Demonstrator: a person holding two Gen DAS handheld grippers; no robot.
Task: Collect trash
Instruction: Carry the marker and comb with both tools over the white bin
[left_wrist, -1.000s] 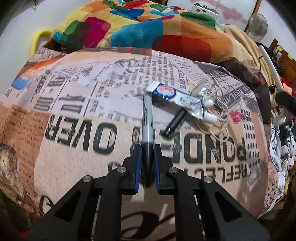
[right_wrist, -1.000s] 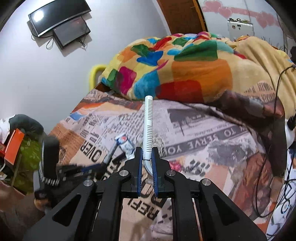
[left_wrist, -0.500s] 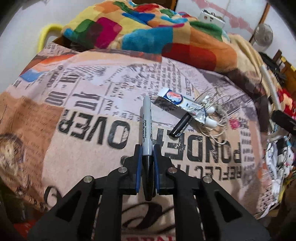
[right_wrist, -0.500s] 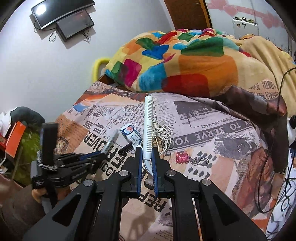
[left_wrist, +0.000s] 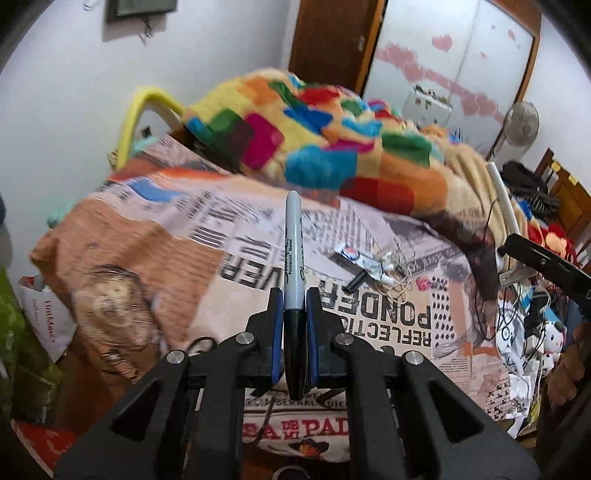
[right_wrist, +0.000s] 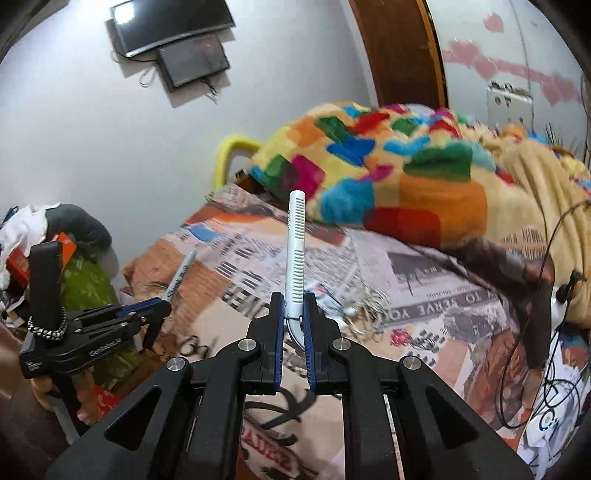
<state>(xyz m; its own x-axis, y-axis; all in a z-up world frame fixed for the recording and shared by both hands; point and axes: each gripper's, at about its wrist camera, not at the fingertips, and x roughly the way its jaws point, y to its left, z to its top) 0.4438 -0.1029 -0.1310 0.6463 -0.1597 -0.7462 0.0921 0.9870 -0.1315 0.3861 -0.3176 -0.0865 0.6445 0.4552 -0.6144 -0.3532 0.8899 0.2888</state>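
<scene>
My left gripper (left_wrist: 294, 295) is shut on a grey and black permanent marker (left_wrist: 293, 251), lifted clear above the newspaper-print bedsheet (left_wrist: 236, 258). The right wrist view shows this gripper (right_wrist: 155, 308) at the left, its marker (right_wrist: 181, 275) pointing up and away. My right gripper (right_wrist: 293, 299) is shut on a white comb (right_wrist: 295, 251) that sticks up from its jaws. On the sheet lie a crumpled tube wrapper (left_wrist: 360, 258), a small black cap-like stick (left_wrist: 356, 282) and tangled white earphones (left_wrist: 391, 275).
A patchwork blanket (left_wrist: 332, 147) is heaped at the head of the bed by a yellow frame (left_wrist: 147, 107). A white bag (left_wrist: 48, 314) stands on the floor at left. Cables and soft toys (left_wrist: 535, 332) crowd the right side. A fan (left_wrist: 521, 125) stands behind.
Both grippers have risen and drawn back from the bed, carrying the marker and the comb. The sheet and the wrapper now look farther off.
</scene>
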